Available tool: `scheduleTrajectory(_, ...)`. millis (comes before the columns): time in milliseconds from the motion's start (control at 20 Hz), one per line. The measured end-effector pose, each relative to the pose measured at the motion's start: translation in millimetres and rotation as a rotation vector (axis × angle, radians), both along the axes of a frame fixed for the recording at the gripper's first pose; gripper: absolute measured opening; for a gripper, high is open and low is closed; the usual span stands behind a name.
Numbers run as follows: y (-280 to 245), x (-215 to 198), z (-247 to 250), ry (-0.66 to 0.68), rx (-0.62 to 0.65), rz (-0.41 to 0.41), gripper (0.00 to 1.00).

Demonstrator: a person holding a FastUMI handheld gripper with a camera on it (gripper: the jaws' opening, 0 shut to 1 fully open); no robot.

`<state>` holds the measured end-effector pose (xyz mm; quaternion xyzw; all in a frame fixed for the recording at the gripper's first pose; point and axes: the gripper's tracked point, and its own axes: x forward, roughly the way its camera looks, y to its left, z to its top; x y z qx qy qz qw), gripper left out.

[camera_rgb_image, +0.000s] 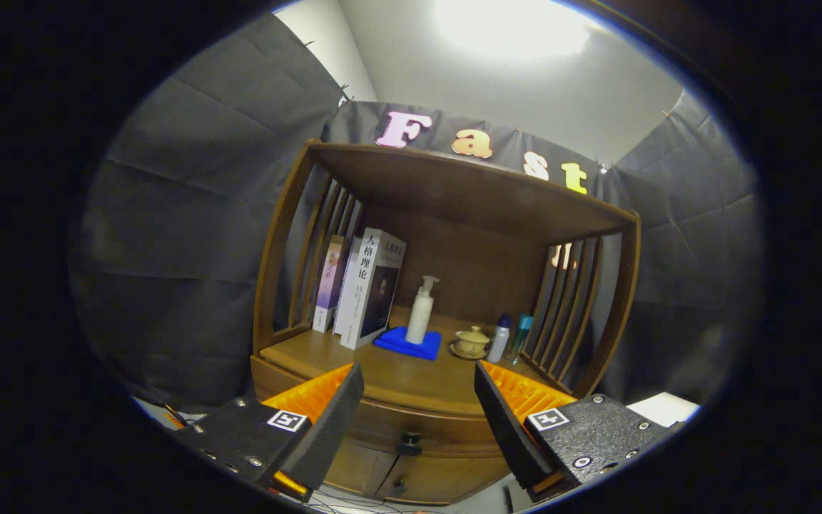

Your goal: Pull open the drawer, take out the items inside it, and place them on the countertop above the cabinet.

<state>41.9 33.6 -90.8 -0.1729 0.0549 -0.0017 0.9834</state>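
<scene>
We see the drawer [411,427] closed, low in the frame's centre, its knob [409,443] between our tongs [418,407], which gape apart, empty. Above, the tabletop [411,378] carries books [368,285], a pump bottle [422,310] on blue cloth [404,344], a lidded cup [471,341].

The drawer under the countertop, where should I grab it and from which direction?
Take the drawer by its small dark knob, which sticks out from the middle of the front. Come straight in from the front, head on, so the jaws close on the knob's two sides. The gripper is open with the knob in the gap between its fingers, a little beyond the tips, so it looks already lined up.
</scene>
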Motion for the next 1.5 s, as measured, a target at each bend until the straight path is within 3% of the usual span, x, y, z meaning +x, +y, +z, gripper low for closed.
scheduleTrajectory(550, -25.9, 36.7, -103.5, 0.15, 0.115, -0.083, 0.96)
scheduleTrajectory(1100, -54.4, 43.2, -177.1, 0.248, 0.084, -0.161, 0.96)
scheduleTrajectory(1500, -75.7, 55.1, -196.6, 0.269, 0.177, -0.194, 0.71)
